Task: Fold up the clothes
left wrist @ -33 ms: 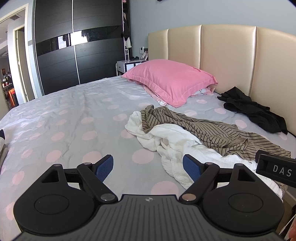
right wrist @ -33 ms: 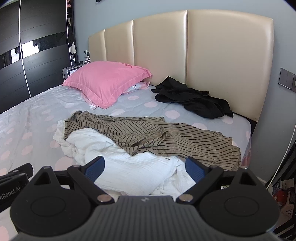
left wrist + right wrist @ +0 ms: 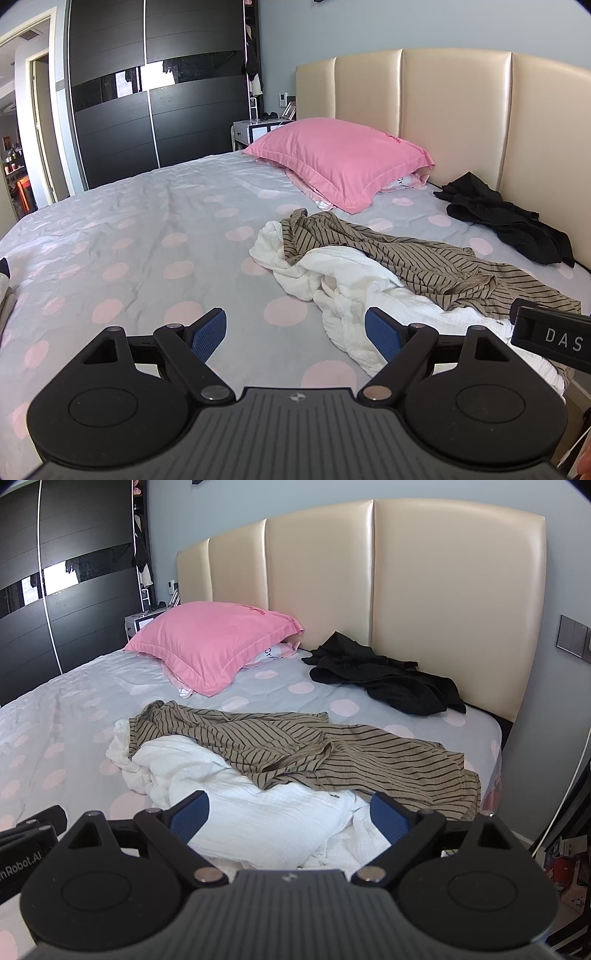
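A crumpled white garment [image 3: 351, 273] [image 3: 258, 812] lies on the bed, partly under a tan garment with black stripes [image 3: 424, 258] [image 3: 295, 738] that spreads toward the bed's right edge. A black garment [image 3: 509, 218] [image 3: 388, 679] is bunched by the headboard. My left gripper [image 3: 295, 325] hovers open over the sheet, its right finger over the white cloth's edge. Over the white garment my right gripper [image 3: 290, 805] is open too, holding nothing. Its body [image 3: 550, 338] shows at the right of the left wrist view.
The bed has a grey sheet with pink dots [image 3: 147, 240] and a pink pillow [image 3: 340, 158] against a cream padded headboard [image 3: 443, 609]. A dark sliding wardrobe [image 3: 147, 110] stands beyond the bed's far side. The bed's right edge [image 3: 495, 760] drops to the floor.
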### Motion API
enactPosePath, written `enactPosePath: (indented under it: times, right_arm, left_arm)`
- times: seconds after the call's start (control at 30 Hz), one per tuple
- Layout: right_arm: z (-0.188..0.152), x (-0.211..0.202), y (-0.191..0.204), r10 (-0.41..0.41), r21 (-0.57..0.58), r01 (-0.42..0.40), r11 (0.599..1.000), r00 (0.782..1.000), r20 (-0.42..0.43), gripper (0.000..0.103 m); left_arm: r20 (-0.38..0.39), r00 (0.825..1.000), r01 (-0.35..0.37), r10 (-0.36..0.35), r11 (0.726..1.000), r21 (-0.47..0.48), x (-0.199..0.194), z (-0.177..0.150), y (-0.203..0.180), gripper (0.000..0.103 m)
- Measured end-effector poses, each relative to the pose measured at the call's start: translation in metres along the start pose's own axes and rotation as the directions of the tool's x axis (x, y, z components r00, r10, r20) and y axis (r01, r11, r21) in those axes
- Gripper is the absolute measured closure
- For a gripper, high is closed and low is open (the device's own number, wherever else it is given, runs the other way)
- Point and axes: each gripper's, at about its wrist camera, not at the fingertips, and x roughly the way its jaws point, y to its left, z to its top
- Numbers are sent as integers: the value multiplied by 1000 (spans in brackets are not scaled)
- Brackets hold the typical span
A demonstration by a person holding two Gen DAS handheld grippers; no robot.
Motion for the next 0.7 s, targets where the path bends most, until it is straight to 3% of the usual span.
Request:
enactPosePath:
  times: [0.7]
  right_arm:
    - [-7, -1, 5, -11, 13, 11, 1000, 1000, 7, 8]
  left_arm:
    - [-20, 1000, 0, 0, 1000, -12, 0, -7, 6, 21]
